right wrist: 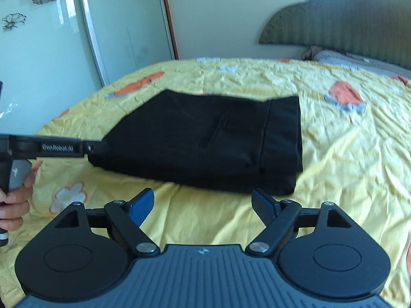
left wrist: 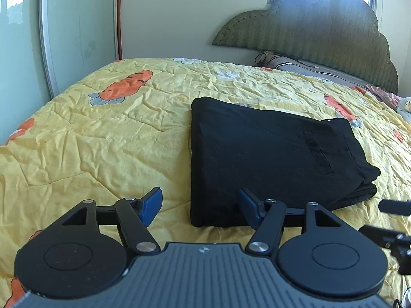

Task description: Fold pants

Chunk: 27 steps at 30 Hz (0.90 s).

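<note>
— While I'm watching both feeds, the left gripper (left wrist: 200, 205) is hanging spread wide, gripping nothing, just over the near corner of the pants (left wrist: 269, 154).

— And the right gripper (right wrist: 203, 205)?

— I'm seeing it gaping empty too, just short of the folded black pants, which are lying flat on the yellow quilt (left wrist: 102, 141) near the headboard (left wrist: 321, 33).

White lettering "GenRobot.AI" along the black bar of the left gripper (right wrist: 61, 148), seen far left of the right gripper's jaws and above their level, no other legible text
</note>
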Motion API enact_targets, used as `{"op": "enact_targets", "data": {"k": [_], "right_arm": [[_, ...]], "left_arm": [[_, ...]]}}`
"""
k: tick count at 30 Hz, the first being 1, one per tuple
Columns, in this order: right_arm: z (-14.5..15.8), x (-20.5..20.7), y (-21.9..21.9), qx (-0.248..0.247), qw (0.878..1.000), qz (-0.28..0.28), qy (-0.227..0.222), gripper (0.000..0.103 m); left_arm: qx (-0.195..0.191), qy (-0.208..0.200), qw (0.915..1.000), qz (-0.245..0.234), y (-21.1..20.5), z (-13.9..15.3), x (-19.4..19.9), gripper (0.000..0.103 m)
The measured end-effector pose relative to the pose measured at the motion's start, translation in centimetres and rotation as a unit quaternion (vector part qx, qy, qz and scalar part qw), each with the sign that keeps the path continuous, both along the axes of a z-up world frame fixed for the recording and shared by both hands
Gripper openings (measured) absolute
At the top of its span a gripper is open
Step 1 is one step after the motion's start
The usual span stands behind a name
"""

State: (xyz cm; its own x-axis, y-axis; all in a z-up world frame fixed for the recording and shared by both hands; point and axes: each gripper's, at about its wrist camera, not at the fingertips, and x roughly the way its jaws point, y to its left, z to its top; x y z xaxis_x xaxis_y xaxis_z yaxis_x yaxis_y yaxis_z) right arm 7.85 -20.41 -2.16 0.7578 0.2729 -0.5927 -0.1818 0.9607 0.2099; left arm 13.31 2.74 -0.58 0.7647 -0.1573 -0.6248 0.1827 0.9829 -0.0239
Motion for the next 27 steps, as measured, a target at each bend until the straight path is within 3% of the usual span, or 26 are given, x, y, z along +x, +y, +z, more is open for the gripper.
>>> {"op": "enact_targets", "data": {"k": [5, 7, 13, 16, 18, 19, 20, 21, 22, 23, 25, 27], "right_arm": [[1.3, -2.3, 0.0, 0.046, 0.999, -0.004, -0.004, 0.084], [2.6, -3.2, 0.2, 0.059, 0.998, -0.009, -0.01, 0.093], [7.6, -5.5, 2.2, 0.04, 0.999, -0.021, -0.023, 0.098], [10.4, -7.2, 3.2, 0.093, 0.995, 0.006, -0.042, 0.098], [11.8, -7.6, 2.6, 0.211, 0.976, 0.045, -0.031, 0.103], [12.0, -7.5, 2.1, 0.281, 0.957, 0.072, -0.024, 0.103], [11.9, -7.1, 1.7, 0.331, 0.939, 0.092, -0.023, 0.103], [11.6, -6.7, 1.5, 0.349, 0.931, 0.099, -0.028, 0.103], [11.2, -6.3, 1.6, 0.331, 0.939, 0.085, -0.035, 0.103], [10.7, -5.8, 1.9, 0.285, 0.957, 0.049, -0.037, 0.103], [8.7, -4.6, 2.7, 0.165, 0.985, -0.034, -0.036, 0.103], [5.7, -3.2, 3.4, 0.058, 0.993, -0.095, -0.031, 0.103]], "left_arm": [[-0.002, 0.01, 0.9999, 0.004, -0.1, 0.5, -1.1, 0.071], [-0.006, 0.012, 0.9999, 0.003, 0.0, 0.6, -1.7, 0.072], [-0.001, 0.013, 0.9999, -0.002, -0.1, 0.5, -3.3, 0.075], [0.002, 0.021, 0.9998, -0.001, 0.2, 0.3, -3.9, 0.075], [0.006, 0.027, 0.9996, 0.001, 0.3, 0.1, -4.2, 0.076], [0.008, 0.028, 0.9996, 0.001, 0.4, -0.1, -4.3, 0.077], [0.01, 0.03, 0.9995, 0.002, 0.4, -0.3, -4.3, 0.077], [0.012, 0.031, 0.9994, 0.005, 0.4, -0.4, -4.4, 0.078], [0.013, 0.034, 0.9993, 0.007, 0.4, -0.6, -4.5, 0.078], [0.012, 0.035, 0.9993, 0.008, 0.4, -0.8, -4.5, 0.078], [0.011, 0.03, 0.9994, 0.01, 0.2, -1.2, -4.8, 0.078], [0.015, 0.023, 0.9996, 0.009, -0.2, -1.5, -5.1, 0.079]]}}
